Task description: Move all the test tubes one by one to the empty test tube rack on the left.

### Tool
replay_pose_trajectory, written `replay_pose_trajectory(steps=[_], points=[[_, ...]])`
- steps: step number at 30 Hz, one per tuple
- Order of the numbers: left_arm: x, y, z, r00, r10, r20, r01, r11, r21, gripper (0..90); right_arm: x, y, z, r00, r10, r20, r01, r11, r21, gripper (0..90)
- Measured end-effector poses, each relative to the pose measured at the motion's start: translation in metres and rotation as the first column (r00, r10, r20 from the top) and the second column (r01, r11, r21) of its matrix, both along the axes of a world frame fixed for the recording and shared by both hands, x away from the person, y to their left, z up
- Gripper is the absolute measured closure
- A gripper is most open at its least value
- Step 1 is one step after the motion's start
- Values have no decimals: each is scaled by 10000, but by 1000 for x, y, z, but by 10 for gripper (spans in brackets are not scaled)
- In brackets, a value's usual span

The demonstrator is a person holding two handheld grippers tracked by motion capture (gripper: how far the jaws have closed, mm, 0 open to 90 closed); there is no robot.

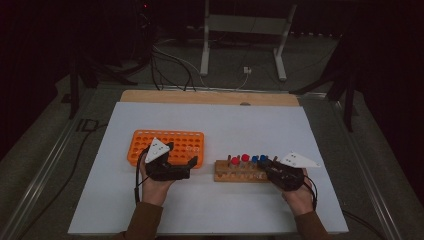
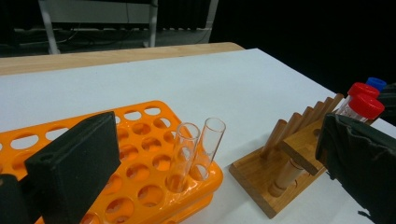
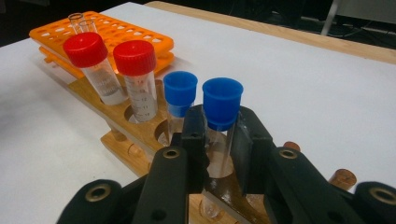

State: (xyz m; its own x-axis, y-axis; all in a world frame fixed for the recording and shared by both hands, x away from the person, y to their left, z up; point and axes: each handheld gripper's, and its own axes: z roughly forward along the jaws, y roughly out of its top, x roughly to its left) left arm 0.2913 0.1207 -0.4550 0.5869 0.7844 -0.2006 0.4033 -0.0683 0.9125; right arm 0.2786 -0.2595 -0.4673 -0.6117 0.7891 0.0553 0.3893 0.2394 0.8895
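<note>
A wooden rack (image 1: 239,171) (image 3: 140,126) holds two red-capped tubes (image 3: 135,58) (image 1: 235,161) and two blue-capped tubes (image 1: 259,159). My right gripper (image 3: 218,128) (image 1: 270,167) is shut on the nearer blue-capped tube (image 3: 222,100), just under its cap, and the tube stands upright in its hole. To the left lies an orange rack (image 1: 167,142) (image 2: 140,186) with two uncapped glass tubes (image 2: 198,147) at its near right corner. My left gripper (image 1: 181,155) (image 2: 215,140) stands wide open at that corner, its pads (image 2: 74,163) clear of the glass tubes.
Both racks sit on a white sheet (image 1: 210,125) over a wooden table (image 1: 210,97). Wooden pegs (image 2: 299,123) rise from the wooden rack's back. Cables (image 1: 170,65) and a metal stand (image 1: 245,30) lie on the floor beyond the table.
</note>
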Motion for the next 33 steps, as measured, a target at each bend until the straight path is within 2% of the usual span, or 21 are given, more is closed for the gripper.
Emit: replay_pose_trajectory(steps=[7,33], points=[[0,0,0,10000,-9,-12,9,10000,-43,6,-1,-6,6,9999,-128,108,124,9994,318,762],[-2,-7,4,9988,-483,11,483,9988,14,7,-13,-11,49,9949,-251,978,151,9947,1013,763]])
